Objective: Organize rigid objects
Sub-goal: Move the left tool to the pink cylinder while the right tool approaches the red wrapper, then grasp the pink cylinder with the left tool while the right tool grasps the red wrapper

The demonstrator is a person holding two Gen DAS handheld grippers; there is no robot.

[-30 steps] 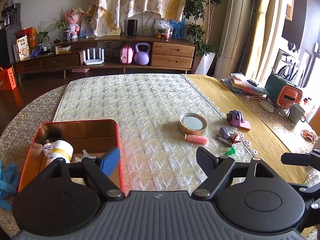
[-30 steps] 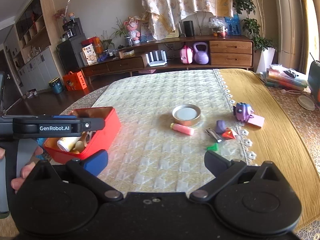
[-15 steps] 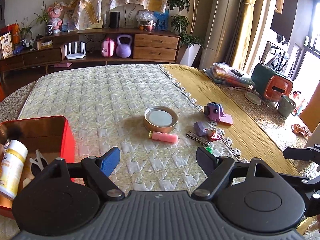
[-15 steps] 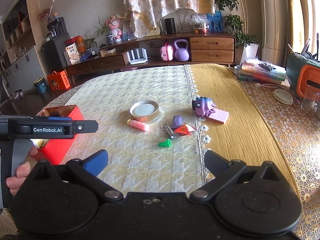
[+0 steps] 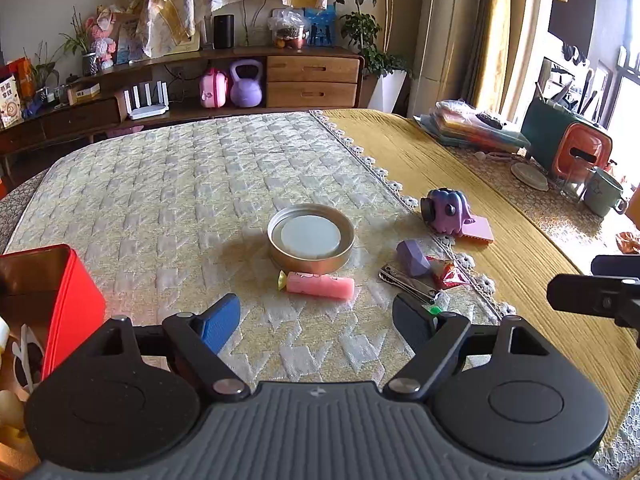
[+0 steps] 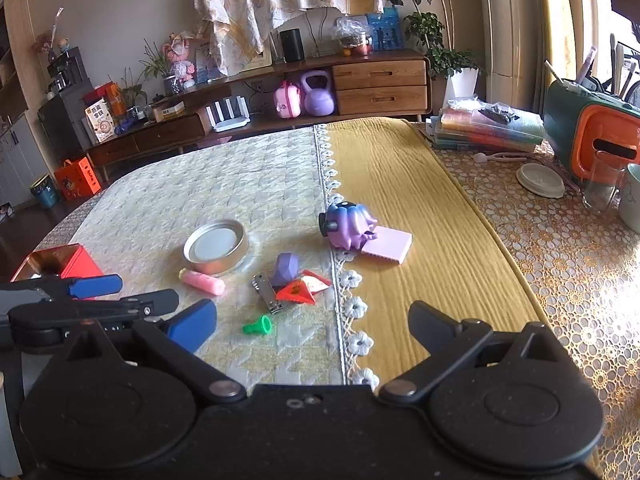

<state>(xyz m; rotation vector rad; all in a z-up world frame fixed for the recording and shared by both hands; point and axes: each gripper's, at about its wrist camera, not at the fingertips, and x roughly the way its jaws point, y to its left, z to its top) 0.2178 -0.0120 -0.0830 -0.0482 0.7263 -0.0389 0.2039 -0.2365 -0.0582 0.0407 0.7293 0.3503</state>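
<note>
Small objects lie on the quilted mat: a round metal lid [image 5: 311, 238], a pink tube [image 5: 320, 285], a nail clipper [image 5: 406, 278], a purple stone [image 5: 413, 257], a red packet [image 5: 446, 274], a green cap [image 6: 258, 326], a purple toy [image 5: 446, 210] and a pink pad [image 6: 386, 244]. A red tin [image 5: 70, 296] with items inside stands at the left. My left gripper [image 5: 318, 320] is open and empty, just short of the pink tube. My right gripper [image 6: 312, 320] is open and empty, near the green cap.
The yellow cloth [image 6: 420, 208] covers the table's right part. A stack of folders [image 6: 488, 130], an orange-green box [image 6: 596, 136], a glass [image 6: 600, 186] and a mug [image 5: 602, 196] stand at the far right. A sideboard [image 5: 240, 80] lies beyond the table.
Both grippers have swung right, away from the red tin and toward the loose objects. The left gripper is closer to the pink tube. Both stayed open.
</note>
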